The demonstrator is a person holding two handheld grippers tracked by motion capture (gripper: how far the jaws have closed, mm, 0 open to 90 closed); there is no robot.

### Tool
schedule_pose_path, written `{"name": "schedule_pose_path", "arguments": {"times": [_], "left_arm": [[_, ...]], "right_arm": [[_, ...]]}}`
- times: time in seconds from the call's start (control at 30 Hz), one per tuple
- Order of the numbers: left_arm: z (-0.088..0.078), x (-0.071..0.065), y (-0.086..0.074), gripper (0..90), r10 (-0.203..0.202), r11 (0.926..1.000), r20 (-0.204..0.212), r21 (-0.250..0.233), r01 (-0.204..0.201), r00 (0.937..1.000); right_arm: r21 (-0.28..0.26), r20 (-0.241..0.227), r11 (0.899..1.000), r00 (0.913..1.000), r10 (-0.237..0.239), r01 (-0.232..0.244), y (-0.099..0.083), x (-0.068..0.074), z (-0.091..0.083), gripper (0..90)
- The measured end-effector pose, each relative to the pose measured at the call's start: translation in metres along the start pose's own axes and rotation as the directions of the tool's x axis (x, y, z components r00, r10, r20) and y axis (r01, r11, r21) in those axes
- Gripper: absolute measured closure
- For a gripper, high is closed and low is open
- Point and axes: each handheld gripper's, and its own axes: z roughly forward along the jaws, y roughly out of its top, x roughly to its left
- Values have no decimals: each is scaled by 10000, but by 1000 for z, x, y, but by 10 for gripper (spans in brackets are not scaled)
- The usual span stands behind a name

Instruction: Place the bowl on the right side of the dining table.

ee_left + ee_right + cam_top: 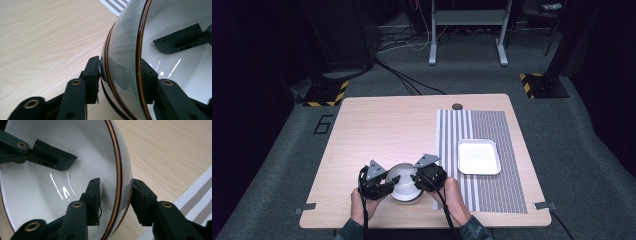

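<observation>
- I am clamping both tools, left point(381, 186) and right point(421, 179), on opposite walls of the bowl point(404, 186), sitting at the tabletop's point(382, 125) near edge.
- Next, I judge, I am lifting it level toward the mat point(482, 190), perhaps the tray point(479, 156).

A lab-like recording space was indicated by a lone wooden table point(387, 125) set on grey carpet point(562, 150), ringed by dark curtains, hazard-taped stand bases point(542, 85), loose floor cables point(407, 80) and a metal frame point(467, 30).
</observation>
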Motion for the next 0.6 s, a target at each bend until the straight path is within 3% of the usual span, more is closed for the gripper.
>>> {"name": "schedule_pose_path", "arguments": {"times": [0.27,0.6], "left_arm": [[-5,-5,1,689,380,9983,-587,-408,-404,9976],[-9,-11,4,752,747,9945,-1075,-646,-819,9914]], "right_arm": [[-535,831,9975,9957,-407,453,2,6,-9,736],[-830,1223,9935,9902,-680,785,2,10,-10,783]]}}
